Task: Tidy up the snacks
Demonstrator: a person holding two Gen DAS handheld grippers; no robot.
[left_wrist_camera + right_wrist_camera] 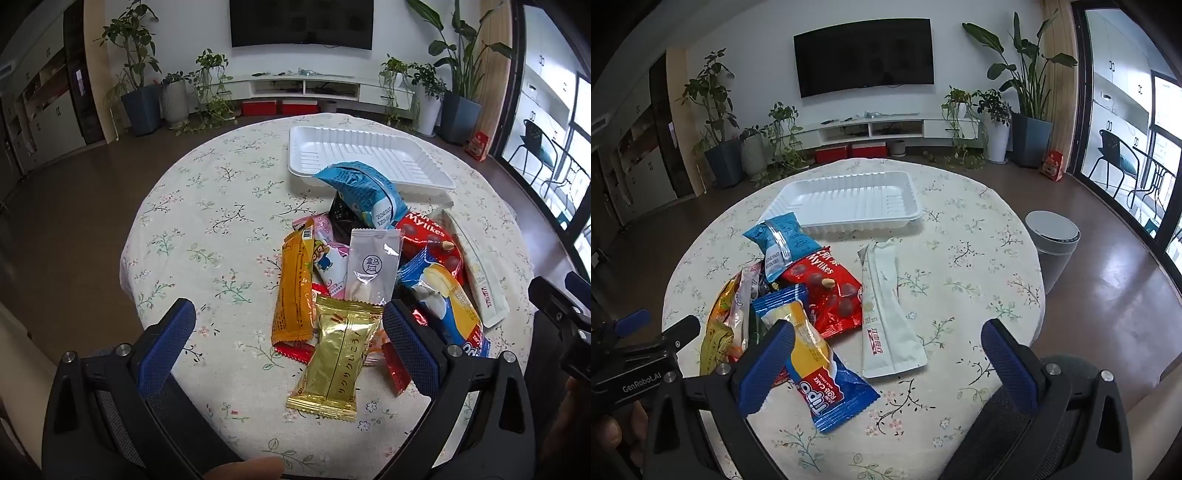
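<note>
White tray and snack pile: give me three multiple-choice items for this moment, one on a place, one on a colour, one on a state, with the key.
1. Where does the white tray sit relative to the snack pile?
A. On the far side of it, toward the TV
B. Under it
C. On the floor

2. What colour is the Mylikes bag?
A. Green
B. Red
C. Purple

3. What state is the tray in?
A. Heaped with packets
B. Turned upside down
C. Empty, no snacks in it

Key: 1 A, the tray lies on the table beyond the packets. 2 B, its wrapper is red with chocolate balls printed on it. 3 C, only its bare ribbed floor shows; the left gripper and the right gripper are both open and hold nothing.
</note>
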